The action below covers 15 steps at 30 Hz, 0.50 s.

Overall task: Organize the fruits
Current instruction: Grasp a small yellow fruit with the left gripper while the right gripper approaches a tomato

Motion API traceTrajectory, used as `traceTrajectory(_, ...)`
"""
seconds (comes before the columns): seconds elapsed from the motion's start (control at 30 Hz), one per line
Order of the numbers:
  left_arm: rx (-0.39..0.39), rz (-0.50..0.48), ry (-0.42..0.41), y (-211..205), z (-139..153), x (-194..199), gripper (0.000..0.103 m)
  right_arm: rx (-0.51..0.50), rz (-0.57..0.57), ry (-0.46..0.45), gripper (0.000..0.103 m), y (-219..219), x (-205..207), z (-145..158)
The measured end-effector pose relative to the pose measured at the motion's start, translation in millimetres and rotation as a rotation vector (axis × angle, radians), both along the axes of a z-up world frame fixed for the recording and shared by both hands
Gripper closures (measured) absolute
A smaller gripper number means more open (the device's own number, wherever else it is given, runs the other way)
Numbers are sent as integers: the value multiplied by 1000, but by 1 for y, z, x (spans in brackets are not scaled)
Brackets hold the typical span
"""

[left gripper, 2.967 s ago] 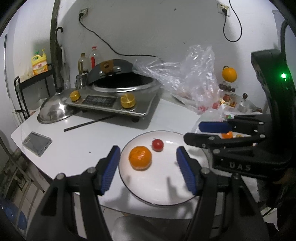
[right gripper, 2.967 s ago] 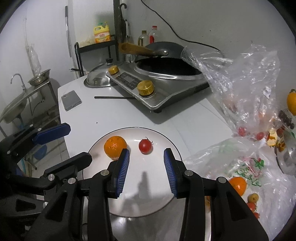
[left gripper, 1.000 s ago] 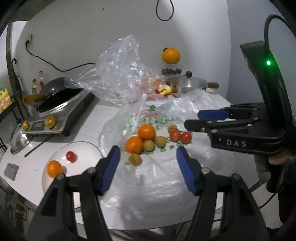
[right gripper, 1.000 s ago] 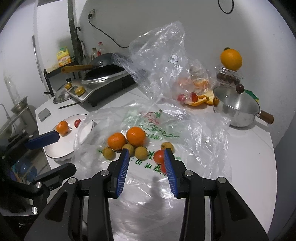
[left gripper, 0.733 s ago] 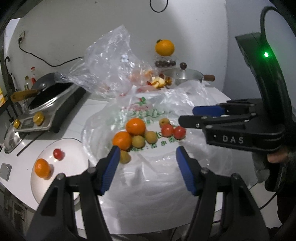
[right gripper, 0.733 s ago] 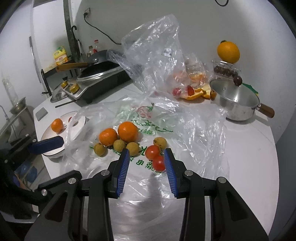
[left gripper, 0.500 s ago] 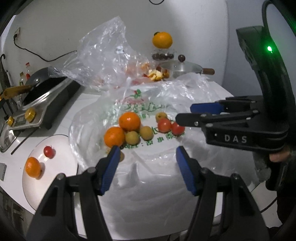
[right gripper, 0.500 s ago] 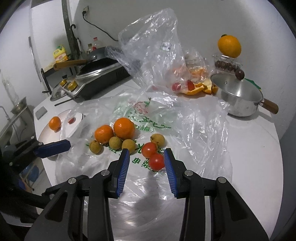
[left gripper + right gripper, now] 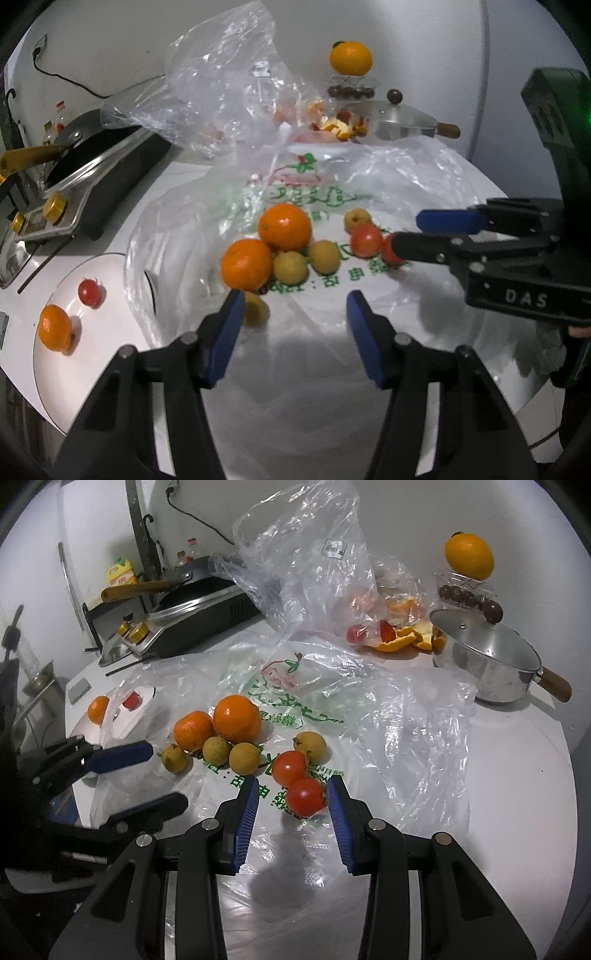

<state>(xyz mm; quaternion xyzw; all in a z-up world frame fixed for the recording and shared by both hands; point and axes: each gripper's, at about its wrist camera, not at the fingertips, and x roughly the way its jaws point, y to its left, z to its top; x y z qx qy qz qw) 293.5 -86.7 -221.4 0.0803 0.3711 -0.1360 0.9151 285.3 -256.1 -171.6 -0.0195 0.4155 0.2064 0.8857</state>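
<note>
Two fruits, an orange [image 9: 54, 327] and a tomato [image 9: 89, 292], sit on the plate [image 9: 110, 354]; seven more wait on the plastic bag [image 9: 369, 716] as both grippers, left [image 9: 293, 325] narrowing and right [image 9: 291, 805], hover unclenched, gripping nothing.

A: Which markings are legible?

B: One only. The letters "DAS" stand in pale capitals on the black body of the right gripper [image 9: 439, 236], at the right of the left wrist view.

A: And the plastic bag [image 9: 295, 709]?

B: It carries green printed characters and a green-and-pink emblem, centre of both views, beneath the fruit. The print is reversed or creased; the characters cannot be read.

A: Other labels?

B: A small white sticker [image 9: 333, 549] sits on the upper clear bag; its print is too small. The yellow bottle [image 9: 122, 574] at upper left has a label, also illegible.
</note>
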Motion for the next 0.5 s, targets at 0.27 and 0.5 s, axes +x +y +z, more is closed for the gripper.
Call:
traceTrajectory(0.27, -3, 29, 36, 15, -13, 22, 46, -2, 7, 17, 62, 0, 8, -8)
traceTrajectory(0.5, -3, 35, 68, 19, -22, 31, 46, -6, 12, 26, 62, 0, 13, -12)
